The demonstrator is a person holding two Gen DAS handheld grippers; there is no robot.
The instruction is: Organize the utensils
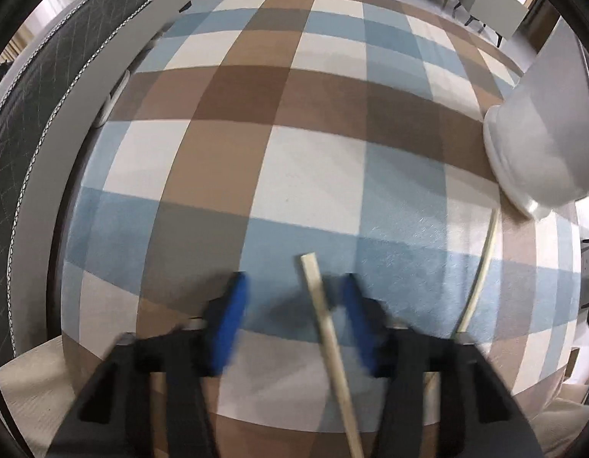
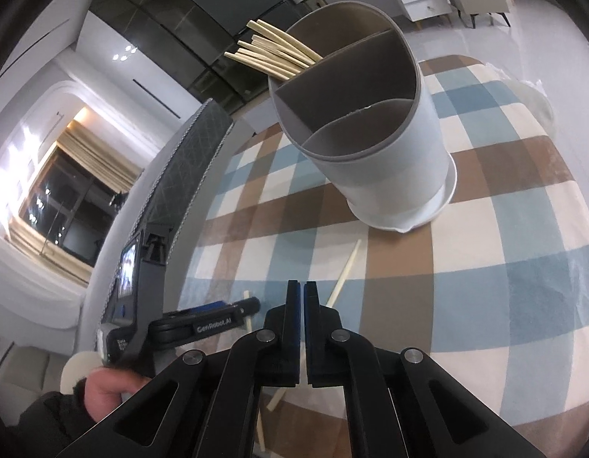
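Chopsticks [image 2: 279, 59], pale bamboo with squared ends, stand bunched in one compartment of the utensil holder [image 2: 390, 160], fanning out over its rim toward the upper left of the right wrist view. The holder is a smooth, round, light-grey tub with a darker brown-grey lining and thin curved dividers; its two other compartments show only bare walls. It sits on a white saucer-like base on the desk [image 2: 485, 267], which is covered in a checked cloth of blue, cream and brown squares.

Low in the left wrist view, one loose chopstick [image 1: 329, 328] lies slantwise between the blue pads of the left tool [image 1: 294, 316], close beside the right-hand pad; the blur there keeps me from telling whether the pads press it. A second chopstick [image 1: 481, 274] lies curved by the lens at the right, below the holder's base.

The right tool [image 2: 302, 305] is clenched on nothing, its flat blue-faced pads nearly meeting at bottom centre.
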